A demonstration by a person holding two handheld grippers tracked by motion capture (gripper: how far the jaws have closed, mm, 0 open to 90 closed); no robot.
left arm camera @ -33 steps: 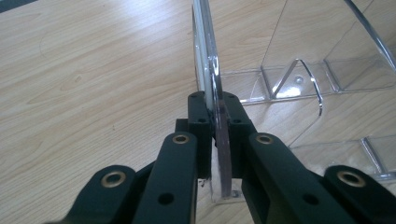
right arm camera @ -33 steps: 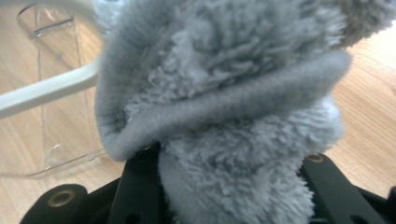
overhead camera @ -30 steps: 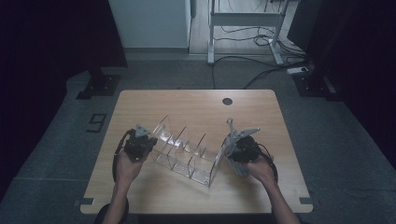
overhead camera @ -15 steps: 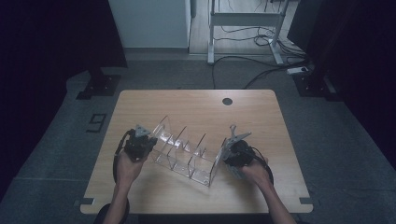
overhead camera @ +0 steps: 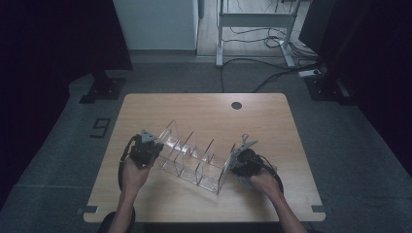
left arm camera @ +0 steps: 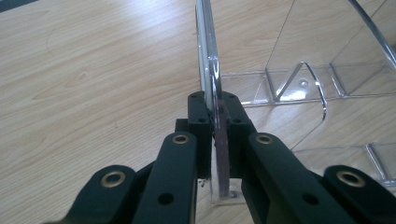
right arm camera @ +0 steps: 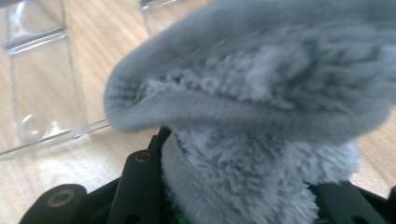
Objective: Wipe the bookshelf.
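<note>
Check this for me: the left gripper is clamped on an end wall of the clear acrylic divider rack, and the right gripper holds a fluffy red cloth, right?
Not quite: the fluffy cloth between the right gripper's jaws is grey, not red, as the right gripper view shows. The left gripper is indeed clamped on an end wall of the clear acrylic divider rack.

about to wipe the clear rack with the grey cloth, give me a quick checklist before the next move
1. Left gripper clamped on the end wall of the clear rack: ok, jaws shut on the panel.
2. Right gripper holding the grey cloth: ok, the cloth sits bunched between the jaws.
3. Cloth touching the rack: cannot tell, it is close to the rack's right end.
4. Rack resting on the table: ok.
5. Rack compartments free of items: ok, they look empty.
</note>
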